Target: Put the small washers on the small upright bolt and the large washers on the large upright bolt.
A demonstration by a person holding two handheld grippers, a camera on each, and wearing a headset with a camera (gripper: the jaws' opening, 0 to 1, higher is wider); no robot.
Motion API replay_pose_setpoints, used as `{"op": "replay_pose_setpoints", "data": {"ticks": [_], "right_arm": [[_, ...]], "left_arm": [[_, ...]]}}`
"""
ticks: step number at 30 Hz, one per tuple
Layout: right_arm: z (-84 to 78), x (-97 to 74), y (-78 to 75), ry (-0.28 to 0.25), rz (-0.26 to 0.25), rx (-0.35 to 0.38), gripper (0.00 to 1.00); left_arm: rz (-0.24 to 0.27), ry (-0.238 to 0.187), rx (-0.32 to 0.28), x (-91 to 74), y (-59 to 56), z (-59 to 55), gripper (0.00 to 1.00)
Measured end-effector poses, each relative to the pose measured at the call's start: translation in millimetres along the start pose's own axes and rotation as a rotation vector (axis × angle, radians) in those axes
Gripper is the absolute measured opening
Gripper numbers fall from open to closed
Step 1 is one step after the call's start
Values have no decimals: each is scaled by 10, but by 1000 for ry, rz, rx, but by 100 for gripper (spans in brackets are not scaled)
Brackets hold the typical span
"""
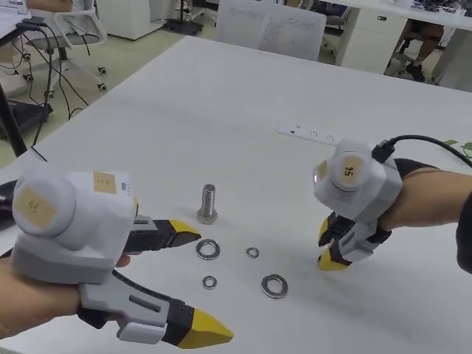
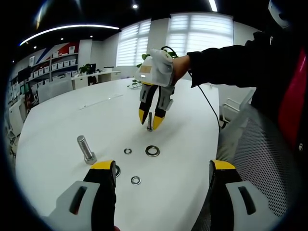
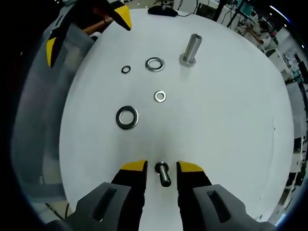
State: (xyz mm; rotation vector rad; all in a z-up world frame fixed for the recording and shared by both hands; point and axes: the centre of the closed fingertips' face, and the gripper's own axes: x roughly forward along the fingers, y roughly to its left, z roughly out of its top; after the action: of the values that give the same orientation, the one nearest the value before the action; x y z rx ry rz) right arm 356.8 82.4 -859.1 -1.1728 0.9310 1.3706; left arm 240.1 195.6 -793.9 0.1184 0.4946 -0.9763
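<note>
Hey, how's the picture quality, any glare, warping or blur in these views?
Head view: even light, sharp, faint shadow by the big bolt. Left gripper view: fisheye bends the table, windows glaring. Right gripper view: same bend, small bolt crisp.

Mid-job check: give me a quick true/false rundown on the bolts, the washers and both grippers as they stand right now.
1. Two large washers and two small washers lie flat on the table. True.
2. The large bolt already carries a washer. False: its shank is bare, and all four washers are on the table.
3. The small bolt stands between the jaws of the right gripper. True.
4. The left gripper is shut on a washer. False: its jaws are wide apart and hold nothing.
</note>
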Motion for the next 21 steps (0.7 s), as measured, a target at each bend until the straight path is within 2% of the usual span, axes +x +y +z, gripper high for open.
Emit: {"op": "replay_pose_setpoints", "data": {"ticks": [8,16,21], "right_arm": [[149,-88,-23,-22,-23,-21,28],[408,-196,-26,-53,-44,-67,28],[513,-199,-22,-58,-46,-89,28]], "left_arm": [[-2,0,4,-3,-9,6,79],[0,-6,6,-13,-9,17,79],[6,-10,7,-26,2,24,79]]}}
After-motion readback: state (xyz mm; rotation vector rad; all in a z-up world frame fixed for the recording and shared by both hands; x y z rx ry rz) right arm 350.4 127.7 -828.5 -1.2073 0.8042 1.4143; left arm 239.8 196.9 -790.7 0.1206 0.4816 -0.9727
